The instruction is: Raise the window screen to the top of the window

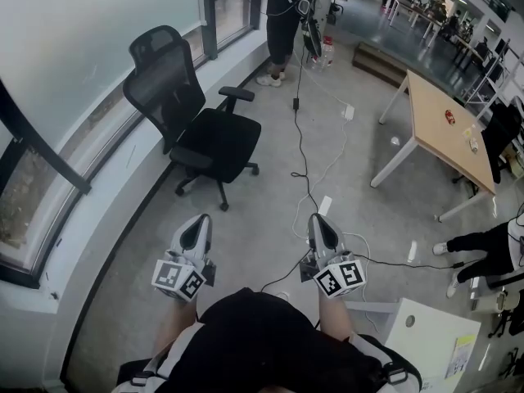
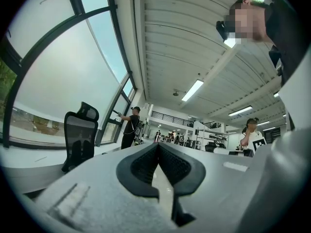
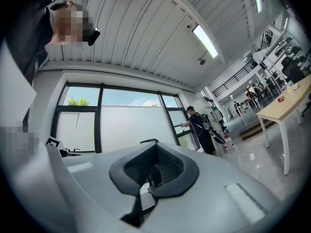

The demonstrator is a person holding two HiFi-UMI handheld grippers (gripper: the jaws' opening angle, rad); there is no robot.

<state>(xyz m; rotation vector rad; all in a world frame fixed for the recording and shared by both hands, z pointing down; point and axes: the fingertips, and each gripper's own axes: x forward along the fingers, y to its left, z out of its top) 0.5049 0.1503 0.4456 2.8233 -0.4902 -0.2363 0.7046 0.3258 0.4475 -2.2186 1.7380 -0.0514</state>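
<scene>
Not started. Left gripper (image 1: 196, 223) and right gripper (image 1: 322, 220), lower centre, both clenched, empty. Window screen (image 1: 98, 39), upper left, apparently not yet raised; reach, grasp, lift all remain.

Left side: window (image 1: 82, 23) runs front to back, chair (image 1: 192, 113) just beside it. Further along the glass a person (image 1: 282, 23) stands, top centre. Table (image 1: 446, 121) well off to the right. Cable (image 1: 303, 154) on the floor btwn chair & table. Left gripper (image 1: 199, 223) & right gripper (image 1: 319, 221) side by side, bottom centre.
</scene>
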